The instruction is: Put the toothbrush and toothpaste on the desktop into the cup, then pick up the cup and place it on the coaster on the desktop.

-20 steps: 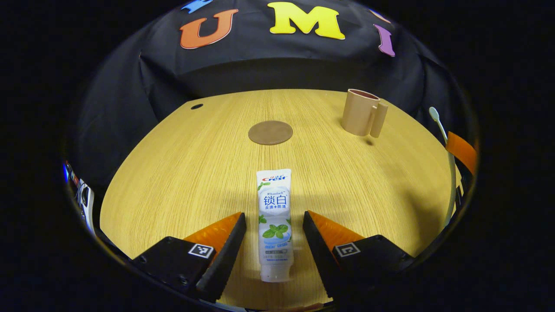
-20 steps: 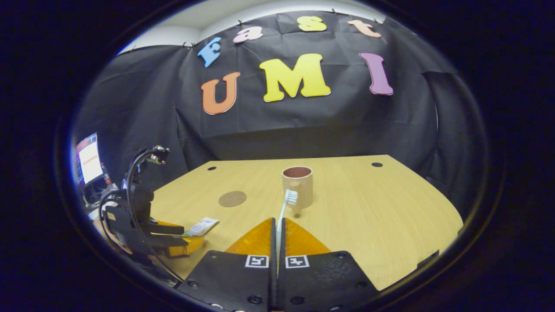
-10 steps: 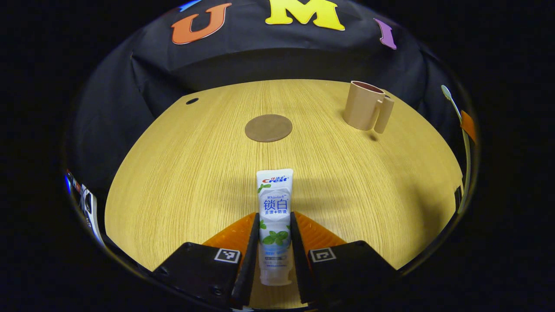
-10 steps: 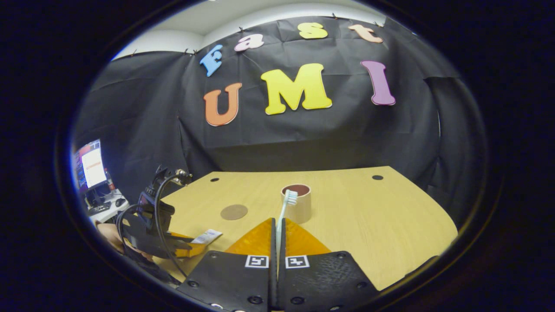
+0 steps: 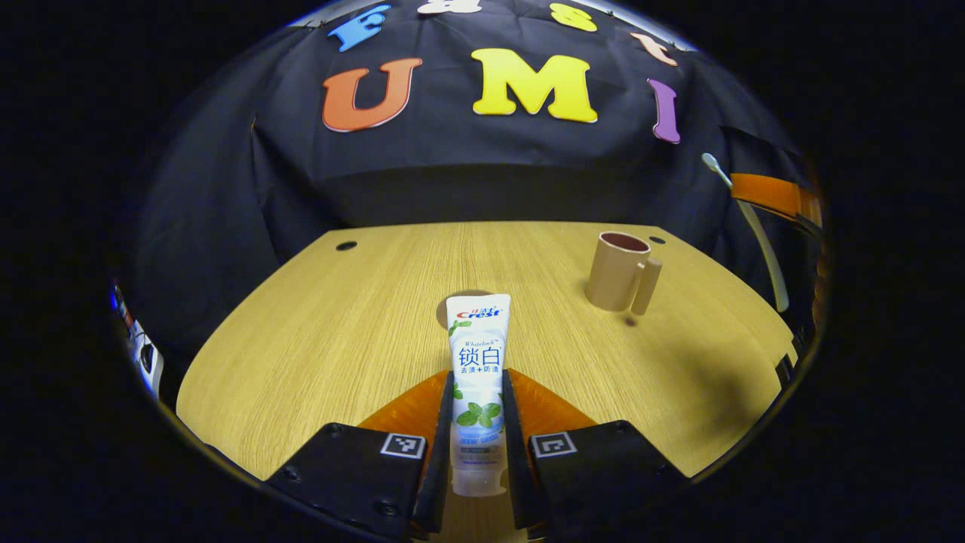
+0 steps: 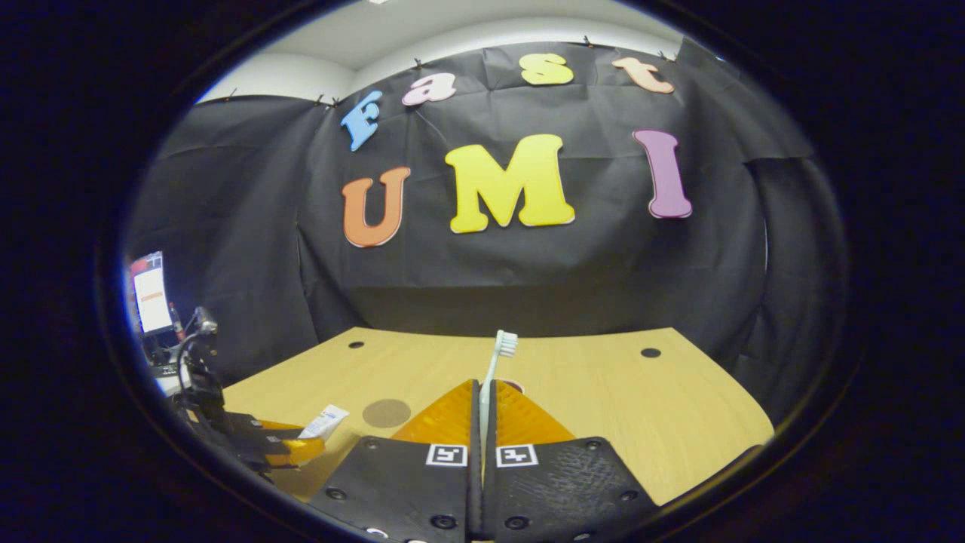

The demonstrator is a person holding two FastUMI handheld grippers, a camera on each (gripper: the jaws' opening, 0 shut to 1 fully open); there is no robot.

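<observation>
In the left gripper view my left gripper (image 5: 477,375) is shut on a white toothpaste tube (image 5: 479,332), held nozzle toward the camera above the wooden desktop (image 5: 332,339). A beige cup (image 5: 618,271) with a handle stands upright to the right. A sliver of the brown coaster (image 5: 450,302) peeks out behind the tube's far end. In the right gripper view my right gripper (image 6: 483,383) is shut on a white toothbrush (image 6: 503,345), bristles up and forward. A trace of the cup's rim (image 6: 515,385) shows behind the fingers. The coaster (image 6: 386,412) lies to the left.
The right gripper (image 5: 769,194) with the toothbrush (image 5: 758,234) hangs at the far right of the left gripper view, above the cup's height. The left gripper (image 6: 279,450) with the toothpaste (image 6: 324,422) is at the desktop's left. A monitor (image 6: 151,290) stands beyond it. Small holes (image 6: 650,352) mark the desktop.
My left gripper shut on the toothpaste and tilted up off the desktop with it. My right gripper rose with the toothbrush, and the cup slipped behind its fingers.
</observation>
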